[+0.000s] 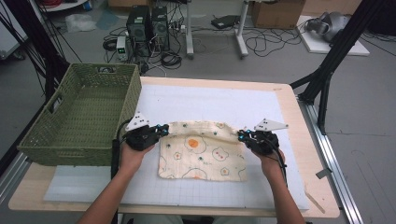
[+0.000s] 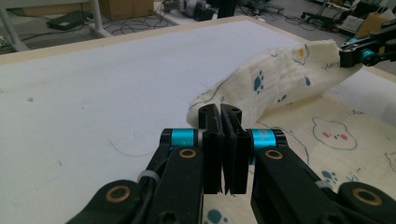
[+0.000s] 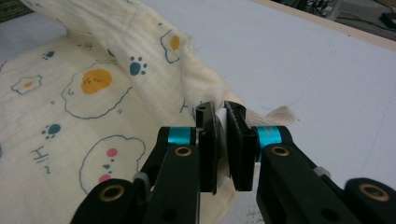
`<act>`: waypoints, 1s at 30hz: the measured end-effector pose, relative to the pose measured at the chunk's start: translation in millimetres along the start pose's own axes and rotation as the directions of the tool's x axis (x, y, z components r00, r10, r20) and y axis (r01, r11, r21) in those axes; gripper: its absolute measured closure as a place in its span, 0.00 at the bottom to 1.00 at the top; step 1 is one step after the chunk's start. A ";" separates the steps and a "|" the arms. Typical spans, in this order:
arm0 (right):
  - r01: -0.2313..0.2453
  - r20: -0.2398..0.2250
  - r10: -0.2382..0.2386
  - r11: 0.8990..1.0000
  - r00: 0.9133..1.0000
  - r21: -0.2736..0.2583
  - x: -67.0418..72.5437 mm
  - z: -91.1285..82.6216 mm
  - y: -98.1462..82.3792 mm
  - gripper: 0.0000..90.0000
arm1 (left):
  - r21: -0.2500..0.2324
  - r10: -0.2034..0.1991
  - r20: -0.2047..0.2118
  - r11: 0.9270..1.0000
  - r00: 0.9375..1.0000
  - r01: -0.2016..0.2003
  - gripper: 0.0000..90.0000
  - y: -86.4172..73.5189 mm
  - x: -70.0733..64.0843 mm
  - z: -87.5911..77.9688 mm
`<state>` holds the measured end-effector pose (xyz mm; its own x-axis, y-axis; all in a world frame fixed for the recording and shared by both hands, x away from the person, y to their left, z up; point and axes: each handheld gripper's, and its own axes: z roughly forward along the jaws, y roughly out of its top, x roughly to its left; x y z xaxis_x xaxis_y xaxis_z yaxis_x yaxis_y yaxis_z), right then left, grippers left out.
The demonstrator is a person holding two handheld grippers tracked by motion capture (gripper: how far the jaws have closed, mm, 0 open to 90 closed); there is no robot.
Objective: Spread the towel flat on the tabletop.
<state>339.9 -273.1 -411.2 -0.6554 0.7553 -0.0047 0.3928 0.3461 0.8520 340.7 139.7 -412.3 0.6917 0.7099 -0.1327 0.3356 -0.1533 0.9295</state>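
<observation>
A cream cloth [image 1: 203, 151] printed with fried eggs and paw marks lies on the white mat [image 1: 210, 100], its far edge lifted and folding toward me. My left gripper [image 1: 164, 129] is shut on the cloth's far left corner [image 2: 210, 100]; its jaws stand pressed together on the fabric in the left gripper view [image 2: 221, 112]. My right gripper [image 1: 241, 135] is shut on the far right corner, where white fabric shows between the pads in the right gripper view [image 3: 220, 114]. The raised fold [image 3: 140, 46] hangs between both grippers. The right gripper [image 2: 366, 53] also appears far off in the left gripper view.
A green woven basket [image 1: 81, 114] stands on the table's left side, close to my left hand. The wooden table edge [image 1: 299, 121] runs along the right. Beyond the table are computer towers [image 1: 147, 28], cables and a black stand leg [image 1: 334, 56].
</observation>
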 end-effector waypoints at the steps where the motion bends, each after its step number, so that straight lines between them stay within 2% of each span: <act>1: -0.003 0.000 0.003 1.000 1.000 -0.002 1.6 -0.9 -1.4 0.93 | 0.002 -0.001 0.002 1.000 1.000 0.001 0.97 -1.1 -0.6 -1.4; 13: 0.023 -0.047 -0.024 0.999 0.999 -0.027 25.2 -23.0 -21.0 0.93 | 0.010 0.004 0.065 1.000 0.998 -0.005 0.97 -17.6 -15.2 -18.2; 17: 0.024 -0.053 -0.027 0.999 0.998 -0.045 28.5 -29.7 -27.4 0.93 | 0.010 0.000 0.075 1.000 0.997 0.000 0.97 -23.1 -18.8 -24.1; 19: 0.028 -0.060 -0.031 0.999 0.998 -0.040 30.3 -33.1 -30.4 0.93 | 0.013 -0.009 0.093 1.000 0.996 0.008 0.97 -25.0 -20.5 -26.9; 22: 0.033 -0.078 -0.035 0.999 0.996 -0.030 33.4 -37.4 -35.7 0.93 | 0.019 -0.007 0.104 1.000 0.995 0.005 0.97 -26.1 -22.7 -30.1; 25: 0.025 -0.077 -0.027 0.999 0.997 -0.020 33.8 -41.0 -41.3 0.93 | 0.023 -0.005 0.106 1.000 0.994 0.002 0.97 -28.1 -23.6 -33.3; 28: 0.012 -0.081 -0.014 1.000 0.997 -0.021 33.6 -45.3 -44.5 0.93 | 0.039 -0.011 0.111 0.999 0.994 0.007 0.96 -33.0 -24.9 -36.4; 30: 0.025 -0.085 -0.026 1.000 0.996 -0.018 34.4 -47.2 -46.1 0.93 | 0.056 -0.006 0.112 0.998 0.994 0.000 0.96 -37.0 -24.9 -38.5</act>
<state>268.8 -289.4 -425.9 -0.7177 0.6962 0.0172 0.3649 0.3548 0.8608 286.4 154.2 -430.2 0.7568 0.6295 -0.1763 0.3709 -0.1913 0.9088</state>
